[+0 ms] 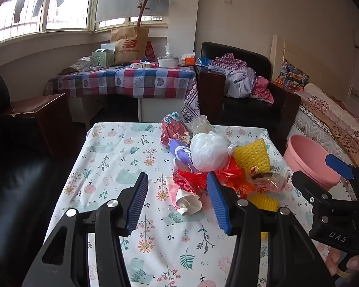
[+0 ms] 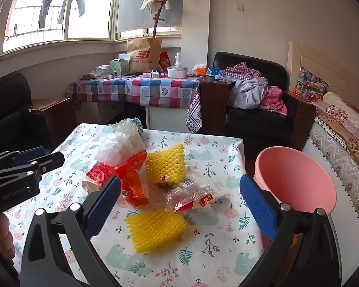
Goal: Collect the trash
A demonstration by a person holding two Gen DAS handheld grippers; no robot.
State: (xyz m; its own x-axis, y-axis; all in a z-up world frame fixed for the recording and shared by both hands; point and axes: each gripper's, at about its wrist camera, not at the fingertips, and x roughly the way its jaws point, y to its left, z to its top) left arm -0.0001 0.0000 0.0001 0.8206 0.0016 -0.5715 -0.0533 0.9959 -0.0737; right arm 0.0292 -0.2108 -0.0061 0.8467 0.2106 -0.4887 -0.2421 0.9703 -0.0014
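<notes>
Both tongs hang wide open and hold nothing: the left tongs above a crumpled paper cup, the right tongs over a yellow foam net lying crosswise on the counter. A clear wrapper, red bag and white bag crowd behind. The pink bucket stands beside the counter's right edge.

Bright daylight through a curved bay window with clothes hanging outside. Below it, a side table with checked cloth, cluttered. Beside that, a black armchair piled with clothes. Plain pale walls. At right, a bed with patterned quilt.
</notes>
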